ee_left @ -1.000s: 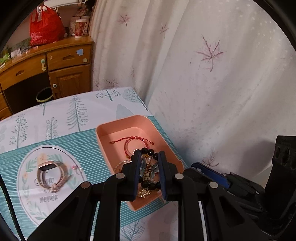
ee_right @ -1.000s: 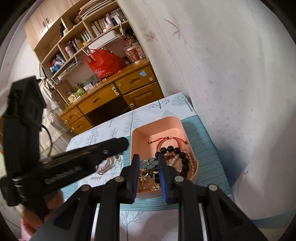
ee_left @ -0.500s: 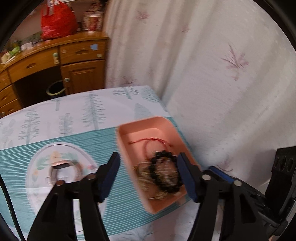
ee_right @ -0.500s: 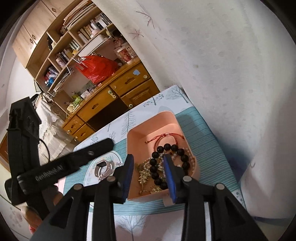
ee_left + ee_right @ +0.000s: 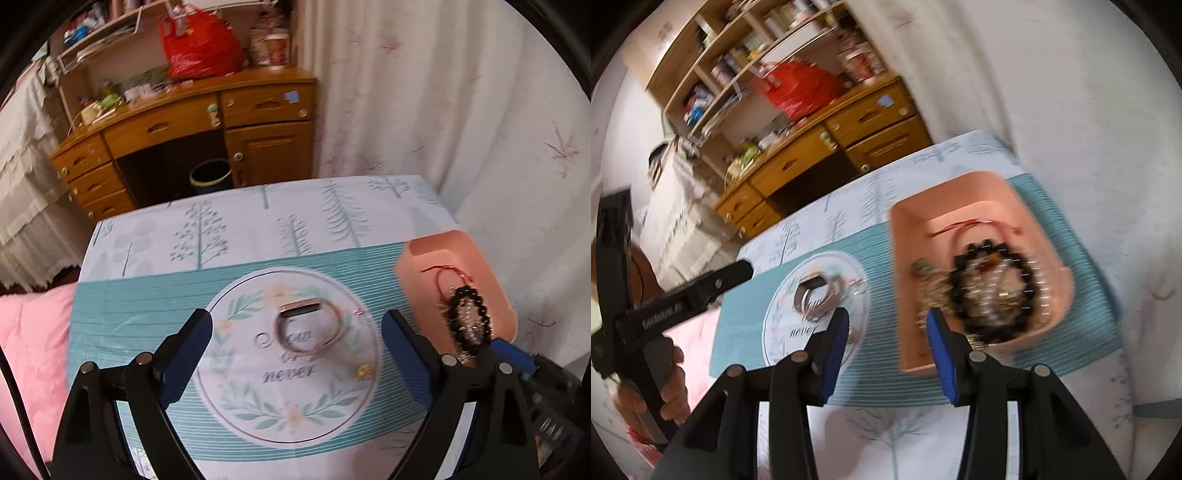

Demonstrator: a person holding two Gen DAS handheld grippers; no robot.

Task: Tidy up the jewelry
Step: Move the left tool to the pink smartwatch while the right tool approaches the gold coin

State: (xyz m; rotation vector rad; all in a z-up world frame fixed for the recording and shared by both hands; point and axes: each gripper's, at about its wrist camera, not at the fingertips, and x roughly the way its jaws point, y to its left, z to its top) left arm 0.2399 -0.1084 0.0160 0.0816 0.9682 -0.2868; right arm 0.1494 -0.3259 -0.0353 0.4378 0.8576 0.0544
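A pink tray (image 5: 495,280) (image 5: 905,258) on the tablecloth holds a black bead bracelet (image 5: 472,317) (image 5: 993,291), a red cord bracelet (image 5: 443,277) (image 5: 964,225) and tangled gold chains (image 5: 927,280). A rose-gold watch (image 5: 310,325) (image 5: 816,291) lies on the round printed circle, with a small gold piece (image 5: 364,371) near it. My left gripper (image 5: 295,358) hangs over the watch, its jaws opening wide with nothing gripped. My right gripper (image 5: 886,336) hovers by the tray's near left corner, its jaws opening and empty.
The tablecloth (image 5: 221,236) with tree prints covers a small table. A wooden desk (image 5: 192,122) with a red bag (image 5: 199,48) stands beyond, and a white curtain (image 5: 461,110) is at the right. A hand (image 5: 674,384) holds the left gripper's handle. A pink cushion (image 5: 29,350) lies left.
Both grippers went from nearly shut to open. The left one swung left from the tray to above the watch. The right one dropped closer to the tray's near left corner.
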